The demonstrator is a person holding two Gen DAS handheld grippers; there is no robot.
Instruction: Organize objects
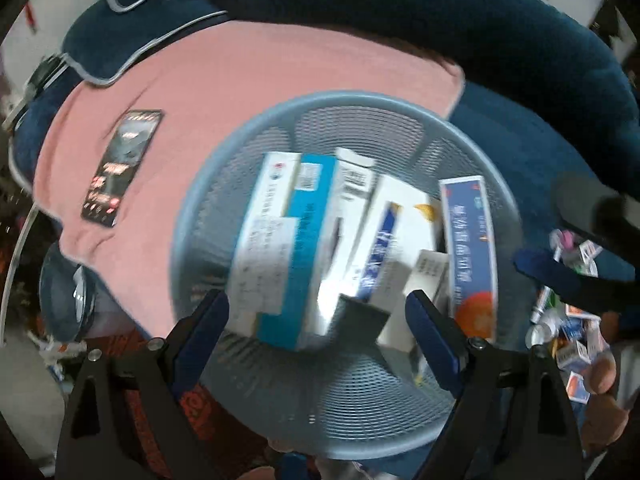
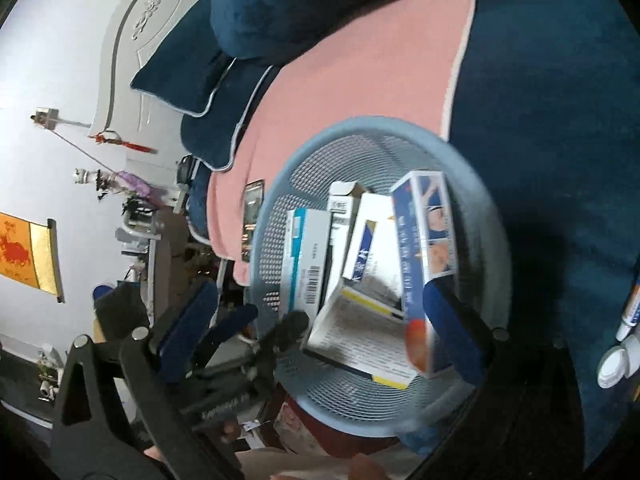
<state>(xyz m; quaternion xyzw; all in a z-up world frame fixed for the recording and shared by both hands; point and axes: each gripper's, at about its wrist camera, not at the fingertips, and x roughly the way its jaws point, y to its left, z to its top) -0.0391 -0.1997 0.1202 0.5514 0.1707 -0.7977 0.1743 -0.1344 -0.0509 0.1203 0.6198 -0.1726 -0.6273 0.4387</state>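
A light blue mesh basket (image 1: pixel 188 208) (image 2: pixel 500 232) stands partly on a pink towel (image 1: pixel 240 80) and holds several medicine boxes on end. Among them are a white and teal box (image 1: pixel 288 256) and a blue box with an orange picture (image 1: pixel 472 248) (image 2: pixel 420 272). My left gripper (image 1: pixel 316 296) hangs over the basket's near side, pointing steeply down, open with nothing between its pads. My right gripper (image 2: pixel 320 288) is open too, and its wide gap frames the basket; its right pad (image 2: pixel 452 328) sits beside the blue box. The left gripper (image 2: pixel 268 320) shows at the basket's left rim.
A dark phone (image 1: pixel 122 168) (image 2: pixel 252 220) lies on the towel left of the basket. Small boxes and tubes (image 1: pixel 572 344) are heaped on the blue bedspread at the right, with a tube (image 2: pixel 628 308) and a white bottle (image 2: pixel 612 364). Blue pillows lie behind.
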